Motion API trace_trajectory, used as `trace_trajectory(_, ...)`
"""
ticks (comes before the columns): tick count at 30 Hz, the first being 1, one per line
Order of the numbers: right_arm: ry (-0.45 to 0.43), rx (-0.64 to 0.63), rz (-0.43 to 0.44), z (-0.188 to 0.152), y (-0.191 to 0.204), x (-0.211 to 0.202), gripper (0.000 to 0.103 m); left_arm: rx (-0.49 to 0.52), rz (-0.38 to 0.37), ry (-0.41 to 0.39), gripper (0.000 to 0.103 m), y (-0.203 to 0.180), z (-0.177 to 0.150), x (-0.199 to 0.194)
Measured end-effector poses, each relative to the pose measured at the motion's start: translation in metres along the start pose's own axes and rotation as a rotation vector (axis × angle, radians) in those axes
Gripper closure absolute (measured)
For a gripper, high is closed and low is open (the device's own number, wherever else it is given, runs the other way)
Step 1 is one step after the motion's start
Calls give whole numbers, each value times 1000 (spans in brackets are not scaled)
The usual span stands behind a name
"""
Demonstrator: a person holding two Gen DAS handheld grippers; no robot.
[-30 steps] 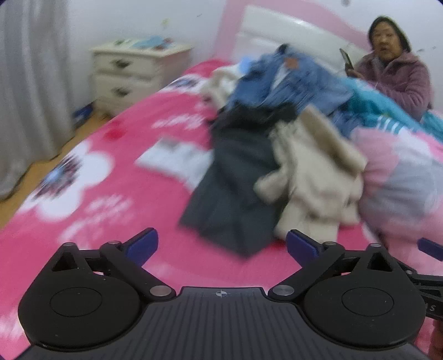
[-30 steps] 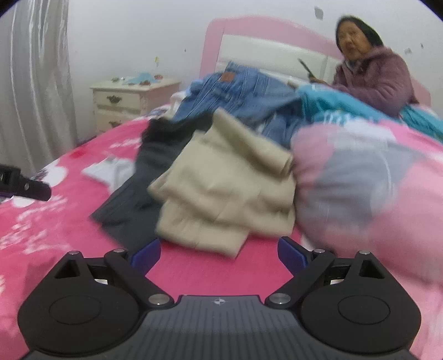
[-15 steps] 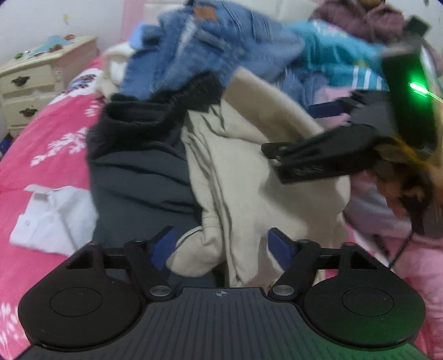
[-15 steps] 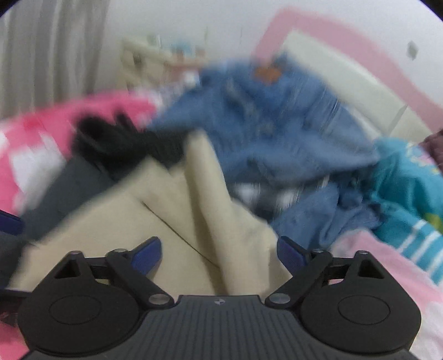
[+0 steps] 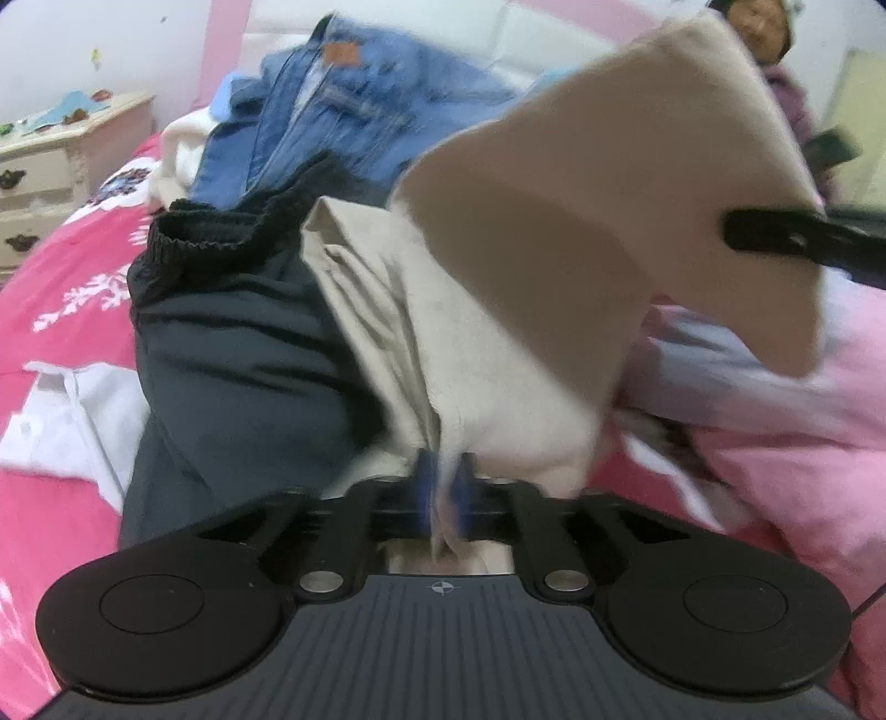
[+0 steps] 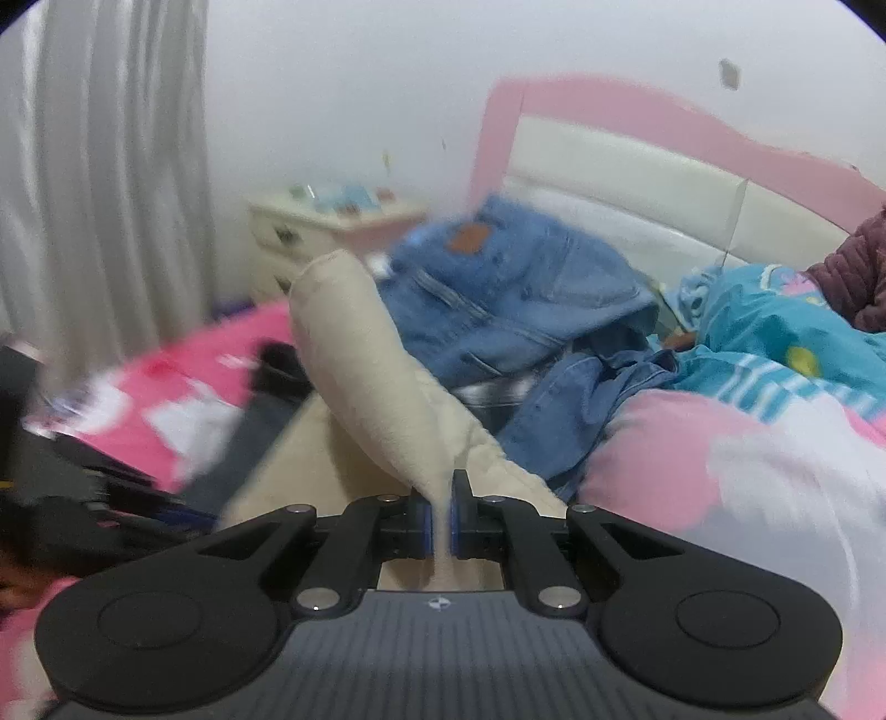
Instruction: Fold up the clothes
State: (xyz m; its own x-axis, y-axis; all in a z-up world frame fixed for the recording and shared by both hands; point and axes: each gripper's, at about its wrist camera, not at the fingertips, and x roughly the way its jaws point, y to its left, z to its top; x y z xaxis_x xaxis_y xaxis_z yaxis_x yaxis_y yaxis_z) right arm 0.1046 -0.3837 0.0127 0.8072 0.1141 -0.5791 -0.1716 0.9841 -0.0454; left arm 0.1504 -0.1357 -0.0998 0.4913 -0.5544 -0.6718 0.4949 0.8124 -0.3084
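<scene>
Beige trousers lie on the pile of clothes on the pink bed. My left gripper is shut on their near edge. My right gripper is shut on another part of the same beige trousers, lifting a flap of cloth. In the left wrist view the right gripper's finger shows at the far right, pinching the raised flap. A dark grey garment lies under and left of the beige trousers. Blue jeans are heaped behind.
A white shirt lies on the pink floral bedspread at left. A pink quilt bulges at right, with a teal blanket and a seated person behind. A cream nightstand and grey curtain stand at left.
Both grippers went from open to shut on the beige trousers. The right one has raised its part, so a flap now hangs high in the left wrist view.
</scene>
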Motion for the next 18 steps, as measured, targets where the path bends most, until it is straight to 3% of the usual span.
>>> trace_trajectory(4, -59, 207, 141, -34, -2, -85, 96, -2, -87, -50, 103, -12, -26, -40)
trace_trajectory(9, -88, 396, 326, -87, 18, -165, 96, -81, -161, -45, 103, -26, -82, -94)
trace_trajectory(13, -103, 524, 446, -122, 29, -214, 96, -150, -109, -35, 102, -21, -117, -130)
trace_trajectory(18, -202, 697, 533, -143, 20, -286, 96, -224, -21, -23, 98, -6, -129, -159)
